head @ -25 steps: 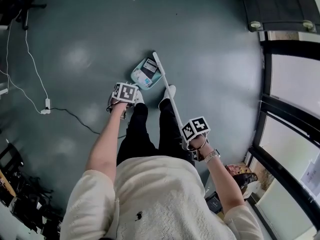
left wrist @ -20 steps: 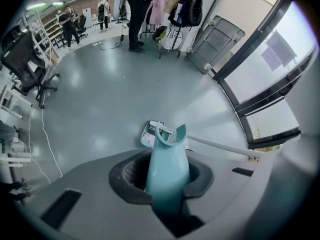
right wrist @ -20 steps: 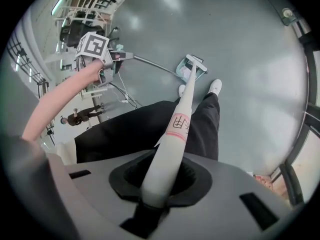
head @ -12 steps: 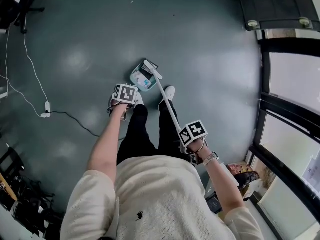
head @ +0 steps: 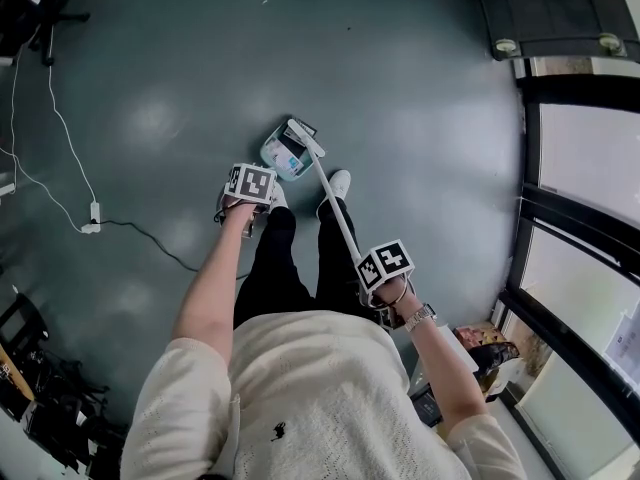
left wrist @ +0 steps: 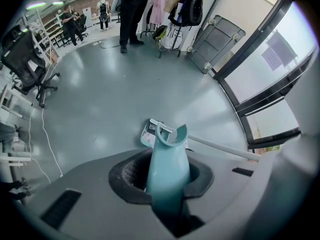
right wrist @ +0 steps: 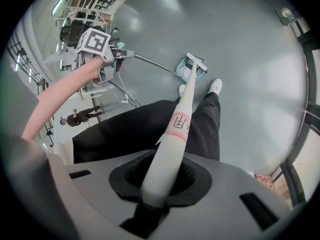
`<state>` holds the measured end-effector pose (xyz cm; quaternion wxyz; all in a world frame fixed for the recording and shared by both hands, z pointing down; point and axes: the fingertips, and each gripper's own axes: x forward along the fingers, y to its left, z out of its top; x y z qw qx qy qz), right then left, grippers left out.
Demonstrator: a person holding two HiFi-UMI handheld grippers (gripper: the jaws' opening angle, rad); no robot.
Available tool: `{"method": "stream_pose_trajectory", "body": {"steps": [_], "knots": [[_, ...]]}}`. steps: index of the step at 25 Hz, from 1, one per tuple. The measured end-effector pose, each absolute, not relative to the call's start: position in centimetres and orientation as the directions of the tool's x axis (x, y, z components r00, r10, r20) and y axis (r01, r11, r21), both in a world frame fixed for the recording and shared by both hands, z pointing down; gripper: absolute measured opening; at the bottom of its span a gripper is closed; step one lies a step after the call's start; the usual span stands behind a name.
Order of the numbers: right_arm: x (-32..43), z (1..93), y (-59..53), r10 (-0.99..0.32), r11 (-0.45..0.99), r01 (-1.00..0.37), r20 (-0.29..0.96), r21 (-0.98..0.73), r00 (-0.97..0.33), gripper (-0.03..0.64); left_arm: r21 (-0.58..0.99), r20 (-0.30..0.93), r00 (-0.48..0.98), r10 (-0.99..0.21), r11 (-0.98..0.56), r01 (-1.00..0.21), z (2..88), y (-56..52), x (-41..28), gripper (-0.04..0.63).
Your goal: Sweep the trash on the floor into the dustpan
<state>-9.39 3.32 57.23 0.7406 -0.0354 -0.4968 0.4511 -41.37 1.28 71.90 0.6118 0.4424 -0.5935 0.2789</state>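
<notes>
A teal dustpan (head: 281,154) rests on the grey floor just ahead of my feet, with a flat printed packet of trash (head: 291,149) lying in it. My left gripper (head: 250,186) is shut on the dustpan's teal handle (left wrist: 167,171), which rises toward the camera in the left gripper view. My right gripper (head: 385,266) is shut on the white broom handle (right wrist: 175,129). The broom head (head: 305,137) lies across the pan's far right edge, over the packet. The right gripper view has the same broom head (right wrist: 196,61) against the dustpan (right wrist: 187,70).
A white cable and plug (head: 91,217) trail over the floor at left, near an office chair (head: 52,3). Dark window frames (head: 565,218) run down the right, with a folded cart (head: 555,13) at top right. Bags (head: 480,348) sit behind me. People stand far off (left wrist: 132,6).
The broom head has swung left from beside the dustpan onto its mouth, over the packet. My right gripper came back a little toward my body. The left gripper and dustpan stayed put.
</notes>
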Motion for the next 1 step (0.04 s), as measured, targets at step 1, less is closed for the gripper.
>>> {"method": "stream_pose_trajectory", "body": {"steps": [1], "knots": [[-9.39, 57.22, 3.41, 0.704, 0.591, -0.633, 0.703, -0.5, 0.102, 0.086, 0.21, 0.973, 0.139, -0.184, 0.453, -0.866, 71.91, 1.37, -41.35, 0.094]]}}
